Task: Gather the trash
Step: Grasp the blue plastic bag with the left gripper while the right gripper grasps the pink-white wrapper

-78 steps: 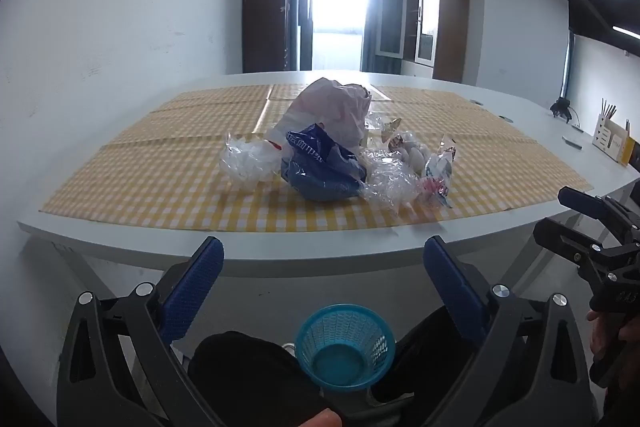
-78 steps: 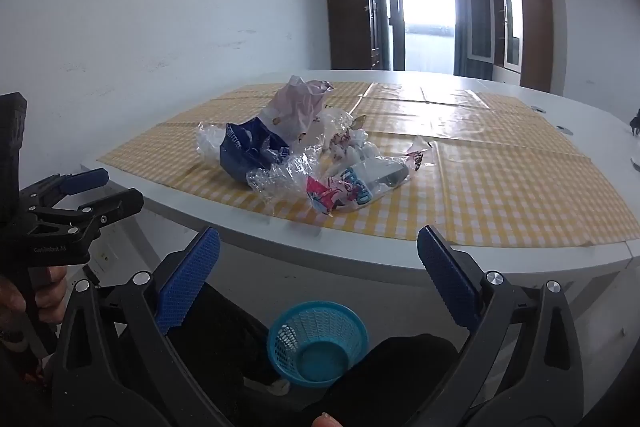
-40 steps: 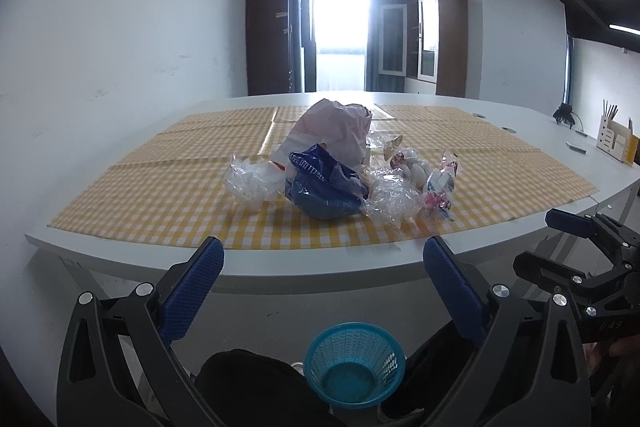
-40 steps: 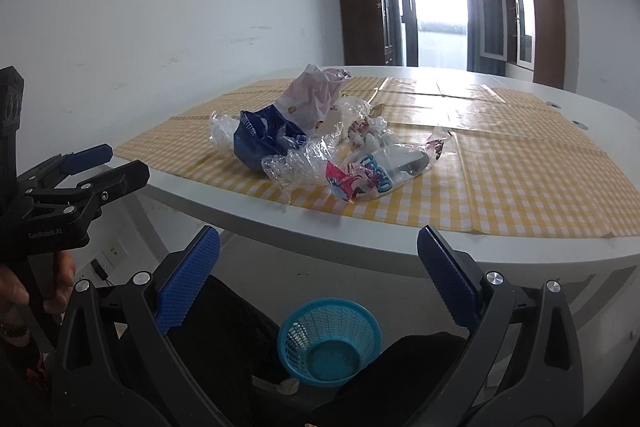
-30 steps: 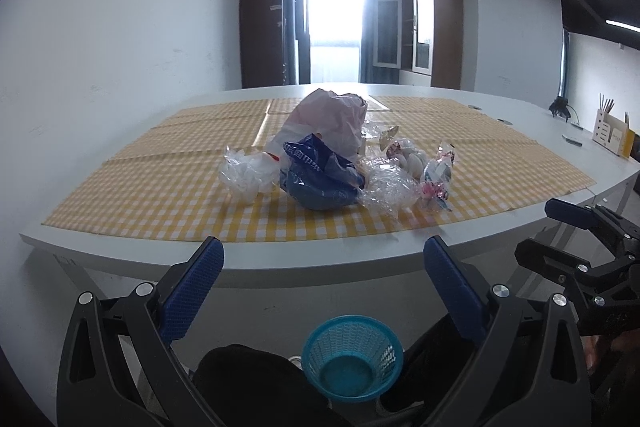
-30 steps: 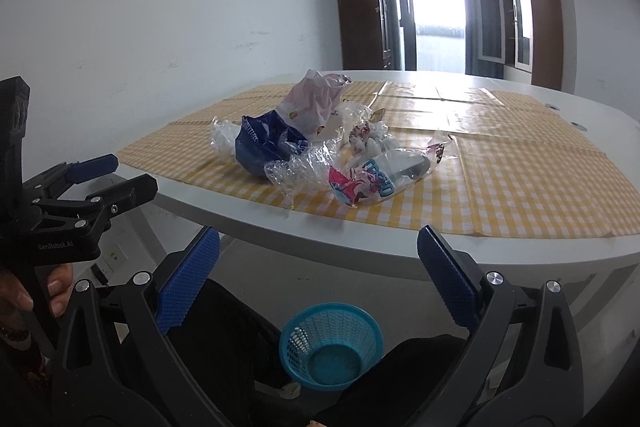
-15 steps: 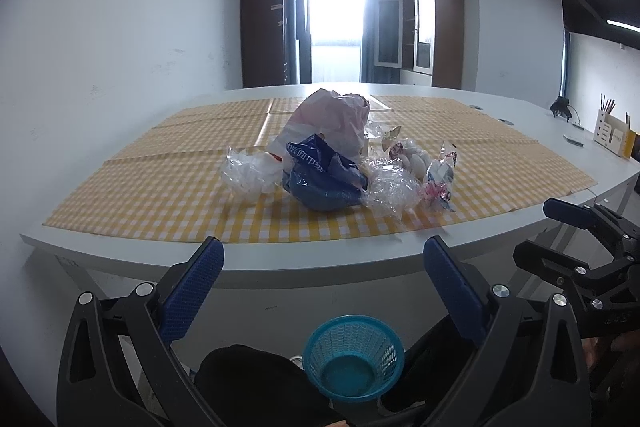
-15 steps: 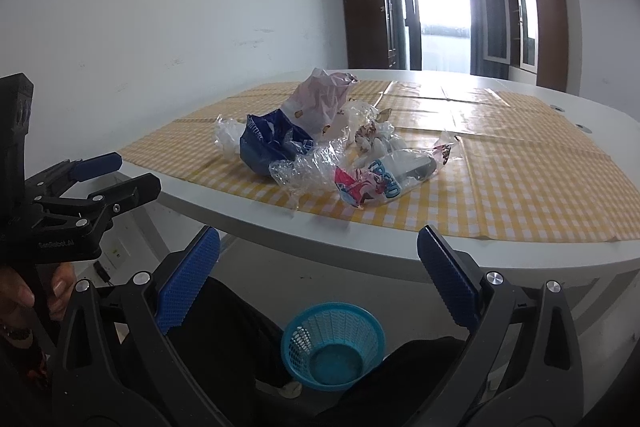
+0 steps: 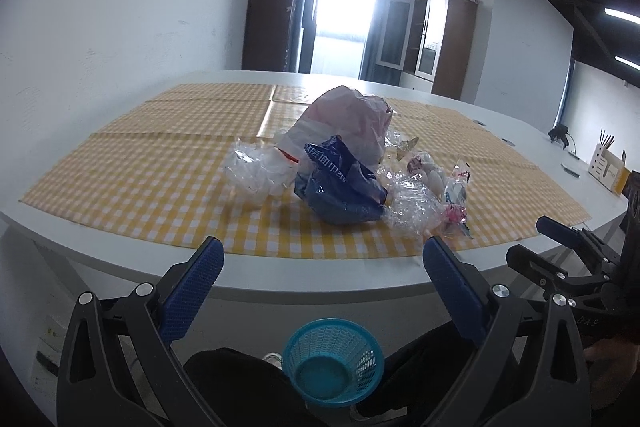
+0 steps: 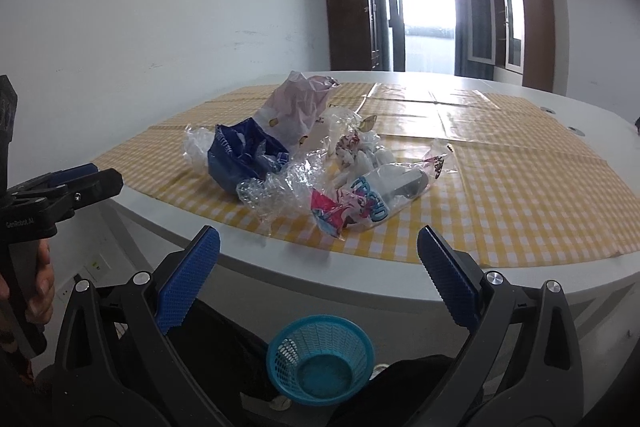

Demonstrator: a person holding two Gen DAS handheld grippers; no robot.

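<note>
Pink wrapper [image 10: 352,205] print legible (right wrist only); left edge-on.

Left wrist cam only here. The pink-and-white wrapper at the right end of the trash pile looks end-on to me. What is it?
Observer: In the right wrist view the pink, blue and white printed wrapper is a long flat pack lying on the yellow checked cloth. It is the piece nearest the open right gripper.
Operator: Dark blue bag, closed?
Observer: No. The dark blue plastic bag has its mouth toward that camera, with crumpled clear plastic inside.
Operator: Where's my gripper from outside?
Observer: The left gripper is off the white table's near edge, short of the cloth, with a bare hand on its handle.
</note>
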